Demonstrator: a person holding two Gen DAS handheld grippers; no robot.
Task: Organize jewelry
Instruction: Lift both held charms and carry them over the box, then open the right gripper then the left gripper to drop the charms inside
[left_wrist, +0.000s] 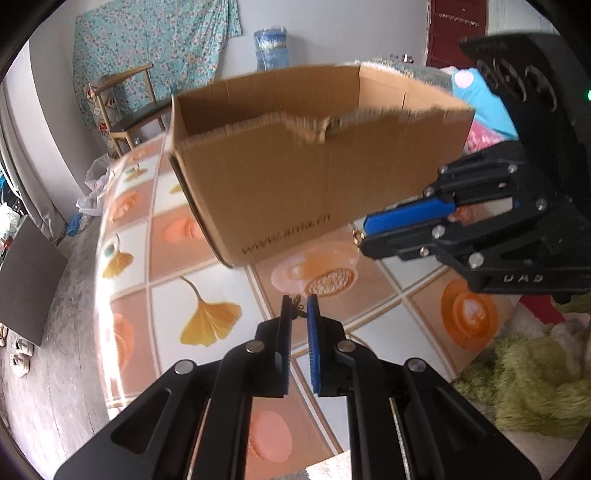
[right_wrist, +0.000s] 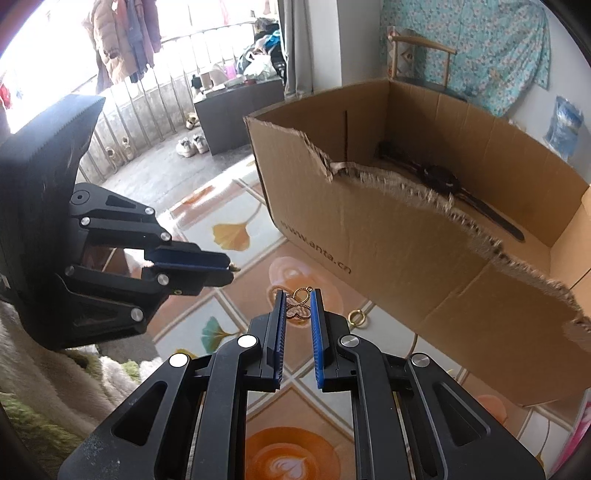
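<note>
1. A patterned tablecloth (right_wrist: 236, 229), printed with ginkgo leaves and coffee cups, is seen from two gripper-mounted cameras; an open cardboard box (right_wrist: 369, 236) with a ragged, torn front edge is set on it, presumably as the place where the jewelry is to be collected

2. The right gripper (right_wrist: 298, 308) is clenched on a gold butterfly-shaped pendant (right_wrist: 297, 306), which is pinched flat between the blue pads just above the cloth and just in front of the box (a flat grip across the wings seems chosen so that the thin piece cannot twist out)

3. The left gripper (left_wrist: 298, 314) is closed almost fully on a small, thin, gold-coloured piece (left_wrist: 297, 312), held at the very fingertips; its exact kind cannot be told, as it is tiny and partly hidden by the pads

4. Both grippers are angled downward beside each other in front of the box's torn wall, which looks like the lowest way in

5. Inside the box a dark wristwatch (right_wrist: 443, 181) is laid out flat on the floor, strap extended, so part of the sorting appears done

6. A gold ring (right_wrist: 357, 318) is left lying on the cloth near the box's front wall, just beside the right gripper, not yet collected

7. The next step is judged to be carrying each held piece over the torn edge
</note>
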